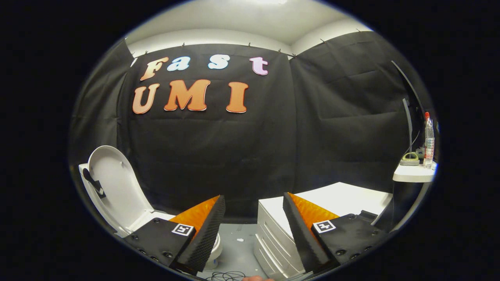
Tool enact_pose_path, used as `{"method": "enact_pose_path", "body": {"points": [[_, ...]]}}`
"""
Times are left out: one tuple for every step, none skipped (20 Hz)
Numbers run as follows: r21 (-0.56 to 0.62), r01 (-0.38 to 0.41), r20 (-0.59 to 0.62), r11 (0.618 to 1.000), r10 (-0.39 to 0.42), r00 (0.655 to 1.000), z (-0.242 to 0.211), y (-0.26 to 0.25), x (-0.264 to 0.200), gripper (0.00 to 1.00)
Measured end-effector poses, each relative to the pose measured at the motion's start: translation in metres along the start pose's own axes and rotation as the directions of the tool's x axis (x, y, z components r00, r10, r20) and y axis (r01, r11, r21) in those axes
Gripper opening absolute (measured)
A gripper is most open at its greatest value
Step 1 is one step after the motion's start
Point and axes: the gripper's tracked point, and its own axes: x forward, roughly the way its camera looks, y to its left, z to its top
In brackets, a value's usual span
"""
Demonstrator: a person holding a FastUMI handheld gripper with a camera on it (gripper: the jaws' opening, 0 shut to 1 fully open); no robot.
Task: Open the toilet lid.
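The toilet lid [117, 187] stands raised at ten o'clock from the gripper [254, 222], whose jaws gape apart, holding nothing. Best ease clear without knocking it. A white drawer unit [273, 238] sits at two o'clock.

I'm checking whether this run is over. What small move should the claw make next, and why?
Probably just draw back and stop: the toilet lid already stands upright, off to the side of the claw, whose fingers are spread apart and hold nothing.

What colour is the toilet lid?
White, seen in the gripper view: the toilet lid stands raised.
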Motion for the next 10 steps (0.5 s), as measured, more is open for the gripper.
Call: {"method": "enact_pose_path", "body": {"points": [[-0.009,-0.009,0.001,1.0,0.009,1.0,-0.0007,0.0023,-0.0016,0.95],[-0.014,-0.02,0.003,1.0,0.02,1.0,-0.0002,0.0053,-0.0033,0.95],[-0.017,-0.03,0.006,0.999,0.03,1.0,0.0019,0.0079,-0.0034,0.95],[-0.022,-0.036,0.01,0.999,0.036,0.999,0.0025,0.0104,-0.0042,0.95],[-0.029,-0.039,0.012,0.999,0.039,0.999,0.0032,0.0109,-0.004,0.95],[-0.031,-0.04,0.012,0.999,0.04,0.999,0.0028,0.0108,-0.0051,0.95],[-0.03,-0.041,0.01,0.999,0.041,0.999,0.0013,0.011,-0.0043,0.96],[-0.024,-0.042,0.006,0.999,0.042,0.999,0.0006,0.01,-0.0034,0.96],[-0.019,-0.04,0.003,0.999,0.04,0.999,0.0005,0.0092,-0.0022,0.96],[-0.015,-0.038,0.002,0.999,0.038,0.999,0.001,0.0073,-0.0029,0.96]]}}
